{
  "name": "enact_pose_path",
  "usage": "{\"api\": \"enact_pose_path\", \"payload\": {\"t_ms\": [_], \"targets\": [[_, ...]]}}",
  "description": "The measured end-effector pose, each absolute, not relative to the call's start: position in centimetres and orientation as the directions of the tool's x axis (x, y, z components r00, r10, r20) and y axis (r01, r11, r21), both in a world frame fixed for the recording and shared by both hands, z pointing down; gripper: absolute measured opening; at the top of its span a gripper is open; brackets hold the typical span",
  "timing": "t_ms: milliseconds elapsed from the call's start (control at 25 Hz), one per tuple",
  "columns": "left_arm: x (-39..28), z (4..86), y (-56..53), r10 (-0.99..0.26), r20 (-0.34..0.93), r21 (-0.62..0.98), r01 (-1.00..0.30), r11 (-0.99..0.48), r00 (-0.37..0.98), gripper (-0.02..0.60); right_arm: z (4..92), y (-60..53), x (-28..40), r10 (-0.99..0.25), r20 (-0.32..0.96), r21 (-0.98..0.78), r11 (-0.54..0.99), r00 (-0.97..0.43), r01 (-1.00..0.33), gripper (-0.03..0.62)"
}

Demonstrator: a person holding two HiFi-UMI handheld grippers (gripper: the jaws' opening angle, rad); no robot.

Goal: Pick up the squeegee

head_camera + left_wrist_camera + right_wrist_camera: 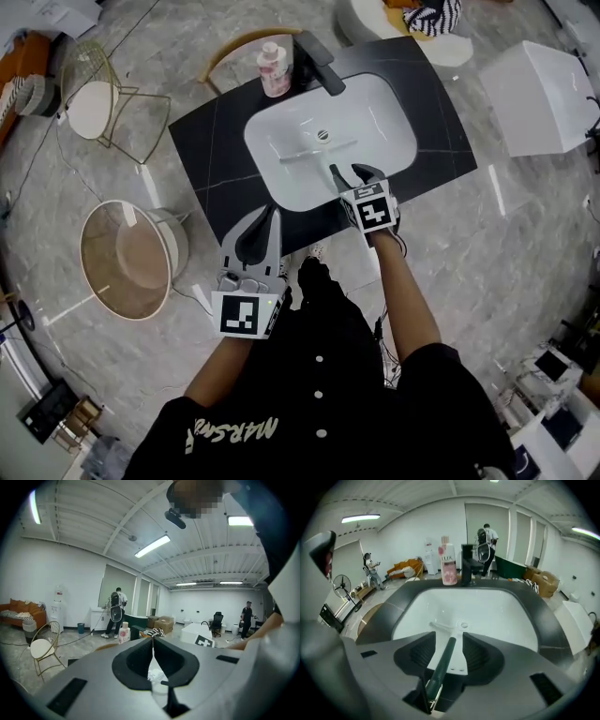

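Note:
The squeegee (pixel 323 155), with a white blade and a dark green handle, lies in the white sink (pixel 281 122) set into a black countertop (pixel 211 155). My right gripper (pixel 352 175) reaches over the sink's front rim and points down into the basin. In the right gripper view its jaws (pixel 449 637) stand open with the squeegee handle (pixel 444 660) running between them, a gap showing on both sides. My left gripper (pixel 270 214) hangs at the counter's front edge, left of the sink, with its jaws (pixel 153 640) shut and empty.
A black faucet (pixel 319 61) and a pink soap bottle (pixel 275 67) stand at the back of the sink. A gold wire chair (pixel 98 98) and a round tub (pixel 131 258) sit on the floor at left. A white block (pixel 539 98) stands at right.

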State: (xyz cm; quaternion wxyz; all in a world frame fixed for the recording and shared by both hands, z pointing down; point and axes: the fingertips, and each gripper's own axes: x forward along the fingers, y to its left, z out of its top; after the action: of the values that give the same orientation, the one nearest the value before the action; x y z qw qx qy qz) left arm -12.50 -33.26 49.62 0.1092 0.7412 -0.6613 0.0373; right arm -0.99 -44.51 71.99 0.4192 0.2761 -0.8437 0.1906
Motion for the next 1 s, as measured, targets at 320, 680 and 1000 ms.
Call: {"api": "enact_pose_path", "payload": {"t_ms": [320, 680, 1000], "targets": [[-12.5, 52.8, -33.0, -0.959, 0.267, 0.141, -0.988, -0.059, 0.095, 0.018, 79.3, -44.2, -1.6, -0.130, 0.924, -0.124, 0.789, -0.360, -0.601, 0.173], [-13.0, 54.7, -32.8, -0.951, 0.303, 0.153, -0.988, -0.014, 0.061, 0.018, 80.8, -44.3, -2.5, -0.038, 0.955, -0.139, 0.821, -0.295, -0.554, 0.137], [-12.9, 55.2, -32.9, -0.944, 0.327, 0.151, -0.989, -0.001, 0.051, 0.018, 81.5, -44.0, -2.5, -0.007, 0.953, -0.177, 0.796, -0.302, -0.578, 0.137]]}}
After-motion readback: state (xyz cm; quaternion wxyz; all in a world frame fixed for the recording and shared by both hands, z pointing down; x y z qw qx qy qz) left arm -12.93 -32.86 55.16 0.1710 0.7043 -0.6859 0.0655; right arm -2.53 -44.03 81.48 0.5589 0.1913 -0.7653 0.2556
